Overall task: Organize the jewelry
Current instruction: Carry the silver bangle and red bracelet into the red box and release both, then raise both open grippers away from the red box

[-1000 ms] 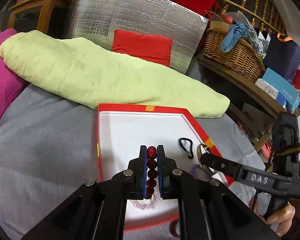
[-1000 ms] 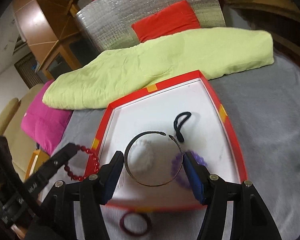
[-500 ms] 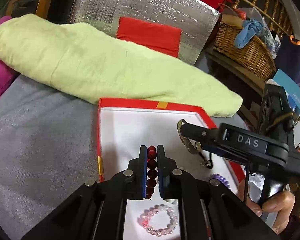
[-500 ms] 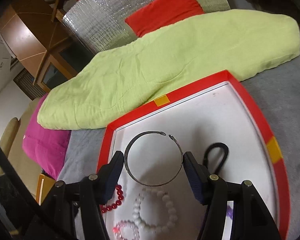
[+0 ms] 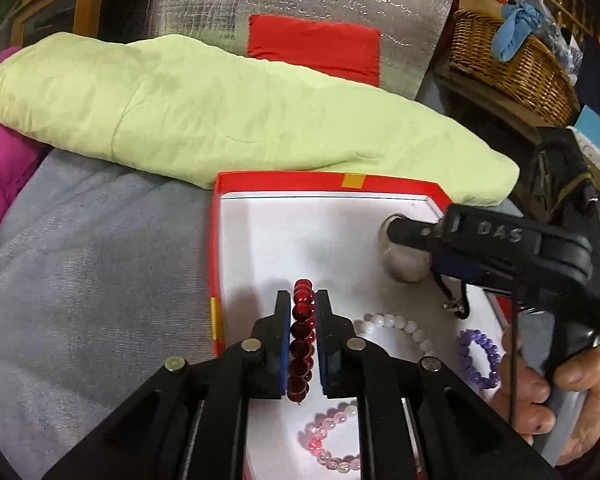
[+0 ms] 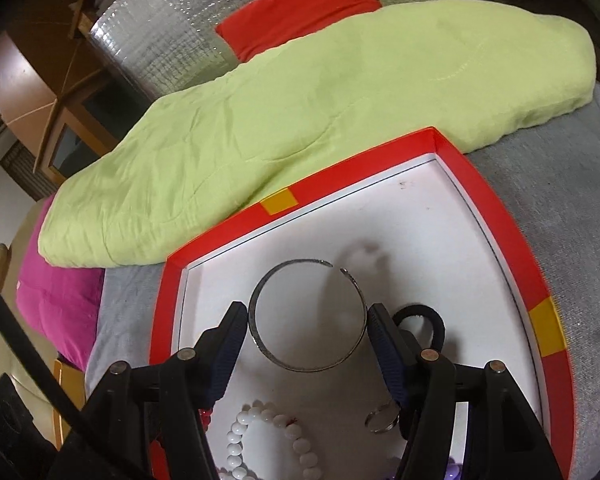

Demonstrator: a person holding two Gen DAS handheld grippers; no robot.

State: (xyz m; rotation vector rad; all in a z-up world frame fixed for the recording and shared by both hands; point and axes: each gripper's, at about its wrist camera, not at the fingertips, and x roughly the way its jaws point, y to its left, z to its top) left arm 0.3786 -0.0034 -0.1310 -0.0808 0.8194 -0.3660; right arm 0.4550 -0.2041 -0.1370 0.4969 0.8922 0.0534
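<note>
Moved forward over the red-rimmed tray since a second ago, both hand-held grippers now hanging above its white floor instead of near its front edge. Left hand-held gripper closed tight on the red bead bracelet, strand pinched upright between the pads, over the tray's left half. Right hand-held gripper spread wide but bearing on both sides of the open silver bangle, gap in the bangle pointing toward the tray's far rim. Already lying in the tray: white bead bracelet, pink bead bracelet, purple bead bracelet, black hair tie just beside the right pad, and a small silver ring near the tray's front. Likely risks: bangle springing or rolling out of a light side grip if released from height; red strand dropping onto the white or pink bracelet and tangling; right pad snagging the hair tie on lowering. Also changed against the earlier views: far rim of the tray much closer, dark ring outside the tray's front edge gone from sight, more of the beaded pieces showing under the grippers.
</note>
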